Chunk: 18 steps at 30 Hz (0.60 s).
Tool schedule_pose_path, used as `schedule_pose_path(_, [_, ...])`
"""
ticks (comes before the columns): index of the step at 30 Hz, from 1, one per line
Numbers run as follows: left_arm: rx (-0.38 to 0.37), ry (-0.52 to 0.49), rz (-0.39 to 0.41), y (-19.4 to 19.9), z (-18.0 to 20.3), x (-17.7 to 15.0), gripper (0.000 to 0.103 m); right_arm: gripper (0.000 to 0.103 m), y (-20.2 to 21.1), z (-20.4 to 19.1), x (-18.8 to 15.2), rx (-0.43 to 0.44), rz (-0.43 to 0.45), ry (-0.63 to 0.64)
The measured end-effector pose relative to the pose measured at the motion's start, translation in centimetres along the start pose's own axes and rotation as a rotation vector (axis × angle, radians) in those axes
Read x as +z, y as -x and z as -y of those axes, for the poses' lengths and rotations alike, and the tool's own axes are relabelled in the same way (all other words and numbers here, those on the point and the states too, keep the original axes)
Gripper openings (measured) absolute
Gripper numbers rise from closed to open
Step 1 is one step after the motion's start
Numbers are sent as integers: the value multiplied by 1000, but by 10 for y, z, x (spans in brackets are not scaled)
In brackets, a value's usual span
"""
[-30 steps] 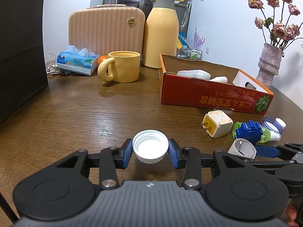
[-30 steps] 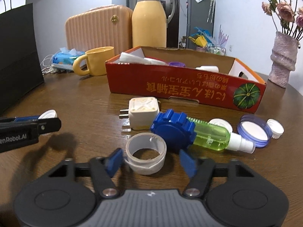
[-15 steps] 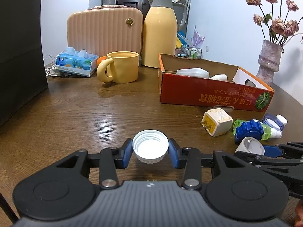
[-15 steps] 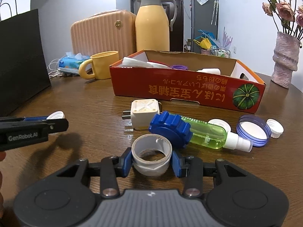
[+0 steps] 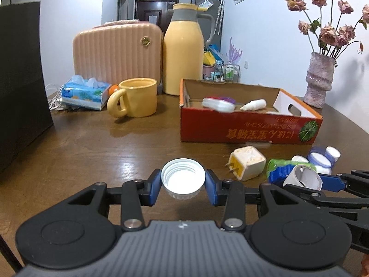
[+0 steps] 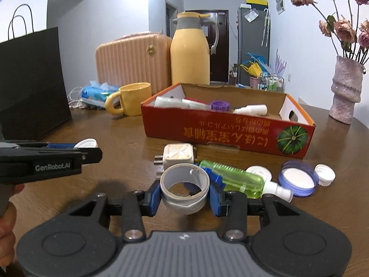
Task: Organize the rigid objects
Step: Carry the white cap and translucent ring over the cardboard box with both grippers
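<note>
now that the right gripper [image 6: 184,196] has just been closing its jaws, the blue pads press both sides of the tape roll [image 6: 184,191], which a second ago lay loose on the surface [image 6: 115,143] between wider jaws, so a second piece is secured and looks ready to carry. the roll is a short grey-white ring, nearly used up, with a ragged torn edge on its inner wall and its hollow facing up. the left gripper [image 5: 183,183] is clamped on a white cap [image 5: 183,180], threaded inside, open side up, just as before. both views show the surface lower and the box's inside fuller than a second ago, so both hands seem to have lifted a little. just beyond the right gripper lie a blue knob [image 6: 215,177] half hidden by the roll, a green spray bottle [image 6: 239,180] on its side, and a cream plug adapter [image 6: 178,155]; off to its right sit a blue lid [image 6: 297,181] and two small white caps. further ahead stands the red cardboard box [image 6: 230,133], already holding white bottles and a purple cap, likely where both pieces belong. behind it stand a yellow mug [image 6: 135,98] and a yellow flask [image 6: 190,50].
</note>
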<state>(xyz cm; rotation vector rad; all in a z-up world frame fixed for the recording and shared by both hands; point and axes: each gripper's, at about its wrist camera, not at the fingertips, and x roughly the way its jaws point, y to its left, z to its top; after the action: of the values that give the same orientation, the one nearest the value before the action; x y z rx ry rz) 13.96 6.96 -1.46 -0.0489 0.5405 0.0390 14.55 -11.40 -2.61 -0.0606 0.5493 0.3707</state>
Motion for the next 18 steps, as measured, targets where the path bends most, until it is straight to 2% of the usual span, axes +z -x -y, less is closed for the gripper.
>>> schedule_pose_path(18, [-44,-31,54,-1,42,39,41,42,10,41,26,-38,81,-44])
